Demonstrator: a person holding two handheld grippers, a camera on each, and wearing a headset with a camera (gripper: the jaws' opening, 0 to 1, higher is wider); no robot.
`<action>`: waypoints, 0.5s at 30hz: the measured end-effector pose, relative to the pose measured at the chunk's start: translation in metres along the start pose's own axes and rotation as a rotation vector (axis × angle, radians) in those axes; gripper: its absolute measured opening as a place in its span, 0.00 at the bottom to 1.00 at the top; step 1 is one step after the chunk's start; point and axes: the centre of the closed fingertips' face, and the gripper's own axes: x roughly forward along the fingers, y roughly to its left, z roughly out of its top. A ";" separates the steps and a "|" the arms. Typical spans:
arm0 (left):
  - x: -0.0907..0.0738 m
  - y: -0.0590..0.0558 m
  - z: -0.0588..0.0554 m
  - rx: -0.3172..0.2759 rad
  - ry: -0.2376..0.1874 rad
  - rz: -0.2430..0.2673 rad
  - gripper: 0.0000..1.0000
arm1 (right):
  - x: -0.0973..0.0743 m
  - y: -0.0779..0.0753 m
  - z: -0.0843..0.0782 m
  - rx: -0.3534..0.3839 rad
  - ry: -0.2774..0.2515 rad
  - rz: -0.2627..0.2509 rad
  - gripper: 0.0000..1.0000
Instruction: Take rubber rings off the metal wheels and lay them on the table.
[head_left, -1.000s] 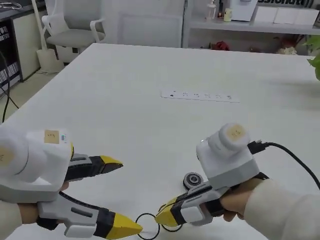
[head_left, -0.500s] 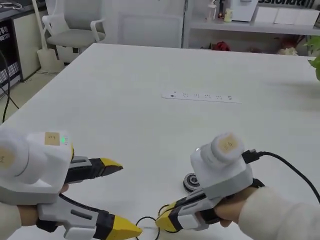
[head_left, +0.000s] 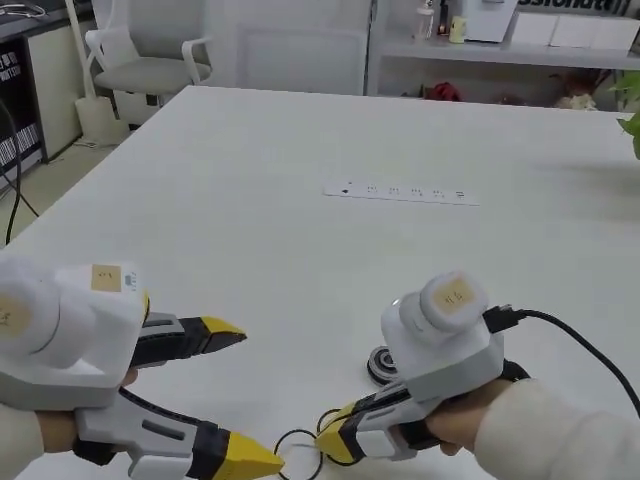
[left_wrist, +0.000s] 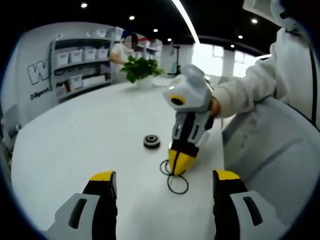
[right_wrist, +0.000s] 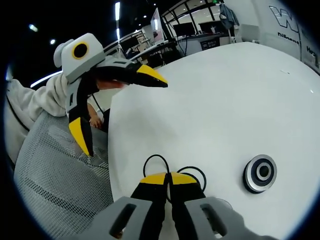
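The right hand-held gripper (right_wrist: 169, 176) had its jaws pressed together, tips down on the tabletop (right_wrist: 210, 100). Two black rubber rings (right_wrist: 156, 165) lay at the tips; whether one was pinched could not be told. A metal wheel (right_wrist: 260, 173) sat near its right side. The left hand-held gripper (head_left: 252, 397) was spread wide beside the rings.

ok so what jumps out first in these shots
The right gripper, its yellow-tipped fingers shut, has its tips at two thin black rubber rings that lie near the front edge of the white table. A small metal wheel sits on the table just beside it. The left gripper hangs wide open opposite.
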 end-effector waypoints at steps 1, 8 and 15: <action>0.000 0.000 0.000 0.000 0.000 -0.001 0.80 | 0.000 -0.001 0.001 0.004 -0.007 -0.004 0.00; 0.001 -0.002 0.000 0.001 0.003 -0.003 0.80 | -0.004 -0.008 0.008 0.013 -0.040 -0.037 0.00; 0.001 -0.002 0.000 0.001 0.004 -0.003 0.80 | -0.005 -0.012 0.009 0.015 -0.047 -0.052 0.00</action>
